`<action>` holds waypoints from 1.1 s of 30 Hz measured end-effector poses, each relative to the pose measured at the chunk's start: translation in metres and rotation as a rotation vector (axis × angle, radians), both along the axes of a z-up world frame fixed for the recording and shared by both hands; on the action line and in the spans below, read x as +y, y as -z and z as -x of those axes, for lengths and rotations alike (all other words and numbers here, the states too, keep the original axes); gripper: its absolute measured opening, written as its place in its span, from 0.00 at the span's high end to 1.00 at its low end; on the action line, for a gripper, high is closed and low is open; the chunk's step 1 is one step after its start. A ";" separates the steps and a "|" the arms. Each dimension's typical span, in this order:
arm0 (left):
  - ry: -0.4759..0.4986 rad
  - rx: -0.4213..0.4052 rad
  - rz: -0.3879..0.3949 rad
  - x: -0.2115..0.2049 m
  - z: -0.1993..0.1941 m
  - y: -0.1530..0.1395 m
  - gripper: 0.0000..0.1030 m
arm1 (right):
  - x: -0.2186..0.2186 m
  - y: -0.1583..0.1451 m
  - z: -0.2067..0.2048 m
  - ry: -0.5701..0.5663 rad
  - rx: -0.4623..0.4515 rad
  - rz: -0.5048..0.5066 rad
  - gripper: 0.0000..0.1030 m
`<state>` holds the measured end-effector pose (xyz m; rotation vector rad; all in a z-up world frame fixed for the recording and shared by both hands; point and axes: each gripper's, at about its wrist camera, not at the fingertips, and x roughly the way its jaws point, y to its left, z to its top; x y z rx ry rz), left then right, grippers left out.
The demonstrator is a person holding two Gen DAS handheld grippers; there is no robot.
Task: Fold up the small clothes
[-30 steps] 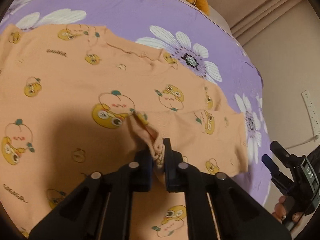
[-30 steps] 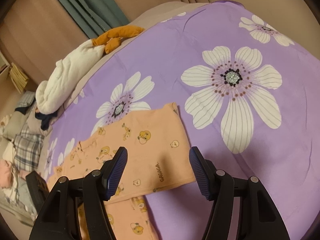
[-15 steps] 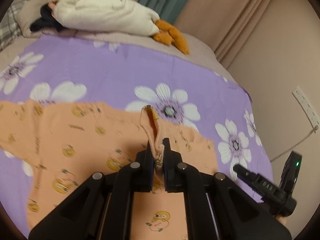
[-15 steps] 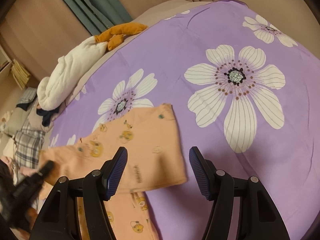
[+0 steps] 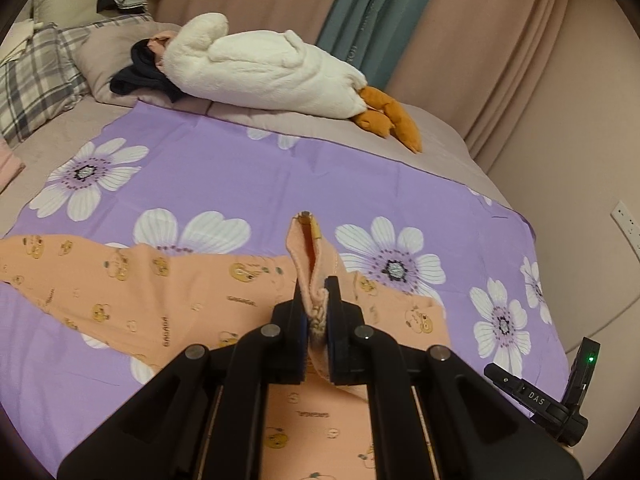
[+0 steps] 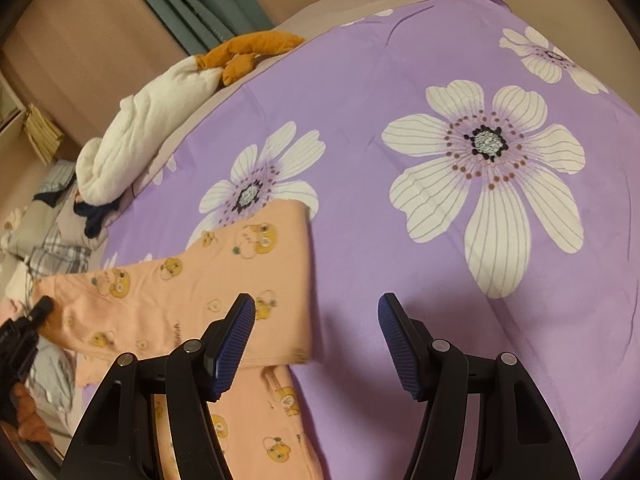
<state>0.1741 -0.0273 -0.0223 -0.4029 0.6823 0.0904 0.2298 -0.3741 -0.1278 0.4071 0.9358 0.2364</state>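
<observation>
A small orange garment (image 5: pixel 168 300) with yellow cartoon prints lies on the purple flowered sheet (image 5: pixel 240 168). My left gripper (image 5: pixel 316 312) is shut on a pinched fold of it and holds that fold raised above the bed, so the cloth drapes down from the jaws. The garment also shows in the right wrist view (image 6: pixel 224 280), partly lifted at its left end. My right gripper (image 6: pixel 316 340) is open and empty, above the sheet by the garment's right edge. It shows in the left wrist view at the lower right (image 5: pixel 540 400).
A white plush goose (image 5: pixel 260 72) with orange feet lies at the head of the bed, beside plaid pillows (image 5: pixel 36 72) and a dark cloth. Curtains (image 5: pixel 380 20) hang behind. A wall with a socket (image 5: pixel 626 220) is to the right.
My left gripper has lifted the pinched fold up off the bed and tilted to face the head of the bed. The garment has been pulled up and along. My right gripper stayed open.
</observation>
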 end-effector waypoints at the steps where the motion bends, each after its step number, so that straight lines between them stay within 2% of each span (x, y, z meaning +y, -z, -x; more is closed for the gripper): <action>1: -0.004 0.007 -0.006 0.003 0.000 0.000 0.94 | 0.002 0.001 -0.001 -0.005 0.002 0.001 0.38; 15: -0.101 0.048 -0.036 0.045 0.010 0.012 0.94 | 0.032 0.011 -0.004 -0.092 0.029 0.013 0.38; 33: -0.169 0.174 -0.032 0.093 0.017 0.065 0.93 | 0.068 0.021 -0.004 -0.173 0.051 0.071 0.38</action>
